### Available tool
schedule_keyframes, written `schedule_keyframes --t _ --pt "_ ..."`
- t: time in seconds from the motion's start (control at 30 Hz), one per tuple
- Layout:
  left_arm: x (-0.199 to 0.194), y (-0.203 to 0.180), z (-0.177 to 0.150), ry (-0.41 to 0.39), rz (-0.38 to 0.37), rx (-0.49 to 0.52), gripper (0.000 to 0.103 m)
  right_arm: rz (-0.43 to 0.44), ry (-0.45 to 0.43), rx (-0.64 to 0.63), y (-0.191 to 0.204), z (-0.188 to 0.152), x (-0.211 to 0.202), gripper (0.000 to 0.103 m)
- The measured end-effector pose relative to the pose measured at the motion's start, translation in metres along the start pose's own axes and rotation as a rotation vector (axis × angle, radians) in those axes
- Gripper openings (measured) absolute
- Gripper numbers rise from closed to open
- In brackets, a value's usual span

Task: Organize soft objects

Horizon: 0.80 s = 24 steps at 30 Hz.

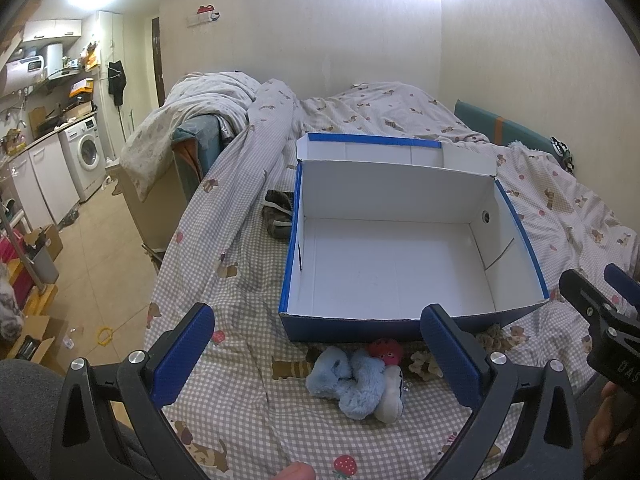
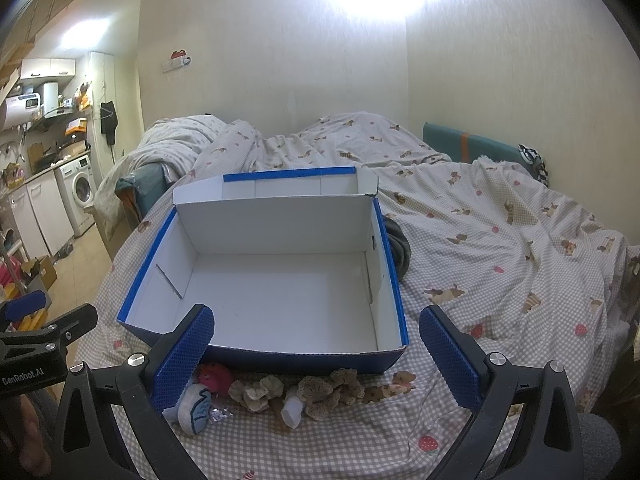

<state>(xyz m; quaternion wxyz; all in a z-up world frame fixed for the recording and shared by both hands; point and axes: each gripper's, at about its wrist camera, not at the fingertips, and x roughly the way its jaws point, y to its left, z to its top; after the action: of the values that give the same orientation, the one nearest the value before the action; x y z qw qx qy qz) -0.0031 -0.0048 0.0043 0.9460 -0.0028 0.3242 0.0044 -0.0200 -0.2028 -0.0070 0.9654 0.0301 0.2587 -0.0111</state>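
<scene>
An open blue cardboard box (image 1: 516, 216) (image 2: 394, 280) with a bare white inside sits on the checked bedsheet. Soft toys lie in front of its near wall: a fluffy light-blue plush (image 1: 352, 380), a red plush (image 1: 385, 351) (image 2: 214, 376), a white plush (image 1: 391, 396) (image 2: 196, 402), and beige frilly scrunchies (image 2: 320, 392) (image 1: 420, 362). My left gripper (image 1: 316, 356) hangs open above the blue plush, touching nothing. Over the scrunchies my right gripper (image 2: 316, 356) is open too and holds nothing.
A rumpled duvet (image 2: 500, 216) covers the bed behind and right of the box. A dark garment (image 1: 278, 214) lies left of the box, a dark item (image 2: 400, 248) at its right side. Left of the bed are the floor, boxes and a washing machine (image 1: 86, 152).
</scene>
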Motion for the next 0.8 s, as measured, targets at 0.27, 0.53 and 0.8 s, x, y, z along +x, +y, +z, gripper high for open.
schedule_keyframes --t 0.27,0.53,0.8 --pt "-0.0001 -0.0001 0.0001 -0.001 -0.001 0.002 0.103 0.004 0.011 0.0 -0.0003 -0.0009 0.0025 0.103" --pt "-0.0014 0.0007 0.0026 -0.001 -0.001 0.001 0.103 0.009 0.019 -0.002 -0.0016 -0.0009 0.004 0.103" --pt "-0.0015 0.0004 0.0021 -0.002 0.001 0.002 0.103 0.011 0.02 -0.003 -0.001 -0.0015 0.0051 0.103"
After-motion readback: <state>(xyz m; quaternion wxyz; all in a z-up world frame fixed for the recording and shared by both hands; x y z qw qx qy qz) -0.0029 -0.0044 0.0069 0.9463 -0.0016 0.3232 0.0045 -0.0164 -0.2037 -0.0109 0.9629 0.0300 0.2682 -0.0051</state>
